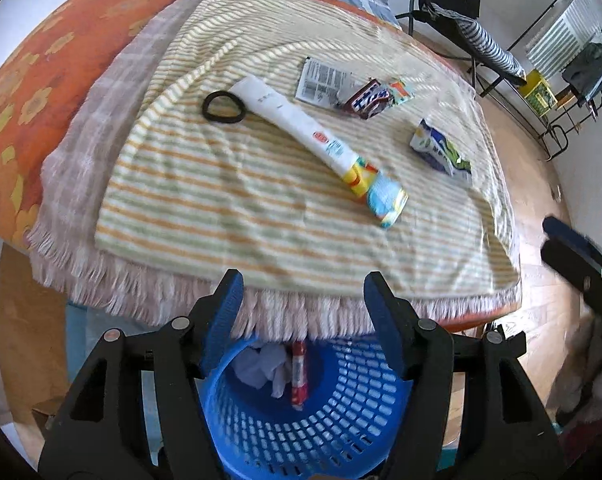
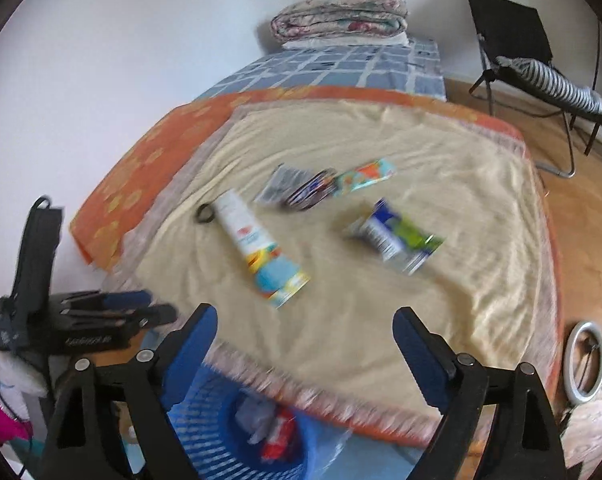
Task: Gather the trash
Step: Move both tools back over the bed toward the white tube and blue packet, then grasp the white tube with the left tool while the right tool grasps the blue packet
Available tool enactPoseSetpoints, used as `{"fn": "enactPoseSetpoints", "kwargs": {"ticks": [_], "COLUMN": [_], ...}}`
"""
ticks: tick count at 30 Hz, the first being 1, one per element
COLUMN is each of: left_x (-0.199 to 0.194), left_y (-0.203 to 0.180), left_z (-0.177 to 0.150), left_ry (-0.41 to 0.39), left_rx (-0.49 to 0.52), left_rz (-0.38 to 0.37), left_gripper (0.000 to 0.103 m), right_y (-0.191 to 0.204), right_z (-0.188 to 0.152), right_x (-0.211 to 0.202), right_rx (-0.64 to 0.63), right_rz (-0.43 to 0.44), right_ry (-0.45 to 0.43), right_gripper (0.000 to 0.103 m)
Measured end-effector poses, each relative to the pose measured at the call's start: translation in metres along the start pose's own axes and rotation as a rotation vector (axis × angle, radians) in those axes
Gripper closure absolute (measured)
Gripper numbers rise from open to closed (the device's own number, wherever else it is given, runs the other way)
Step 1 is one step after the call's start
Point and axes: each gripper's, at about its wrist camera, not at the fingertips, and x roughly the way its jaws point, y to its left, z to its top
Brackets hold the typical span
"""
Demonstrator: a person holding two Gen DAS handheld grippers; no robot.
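A blue mesh basket (image 1: 309,420) stands on the floor at the bed's foot and holds crumpled white paper (image 1: 261,368) and a red wrapper (image 1: 299,376). It also shows in the right wrist view (image 2: 221,440). On the striped blanket (image 1: 221,208) lie a long white tube wrapper (image 1: 313,140), a blue-green packet (image 1: 441,152), a dark red wrapper (image 1: 367,100), a grey label packet (image 1: 321,80) and a black hair tie (image 1: 223,107). My left gripper (image 1: 303,300) is open and empty above the basket. My right gripper (image 2: 305,340) is open and empty over the blanket's near edge.
An orange flowered cover (image 1: 41,92) and a blue checked sheet (image 2: 341,68) lie under the blanket. A folded quilt (image 2: 341,16) sits at the bed's head. A black chair with striped cloth (image 2: 541,72) and a white ring (image 2: 587,360) are on the wooden floor at right.
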Motion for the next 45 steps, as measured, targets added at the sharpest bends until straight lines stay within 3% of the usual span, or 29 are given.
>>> {"fn": "enactPoseSetpoints", "kwargs": {"ticks": [7,15,31,39,45], "left_x": [0.022,0.048,0.08,0.089,0.099], "left_y": [-0.012,-0.002,0.021,0.01,-0.014], "left_z": [0.024,0.045,0.088,0.108,0.118], "left_ry": [0.007,0.03,0.017,0.004,-0.003], "left_rx": [-0.011,-0.094,-0.212,-0.167,-0.044], "left_rz": [-0.004,-0.017,-0.032,0.014,0.092], "left_gripper": [0.039,0.039,0.039,0.039,0.039], "right_y": [-0.037,-0.061,-0.103,-0.095,-0.084], "right_z": [0.037,0.066,0.072,0.062,0.06], "right_x": [0.03,0.075,0.131,0.145,0.146], "right_rx": [0.055,0.105,0.258,0.264,0.214], "right_rz": [-0.003,-0.003,0.021,0.062,0.04], "right_ry": [0.012,0.035,0.087,0.138,0.154], "right_gripper": [0.011,0.011,0.012,0.014,0.014]}}
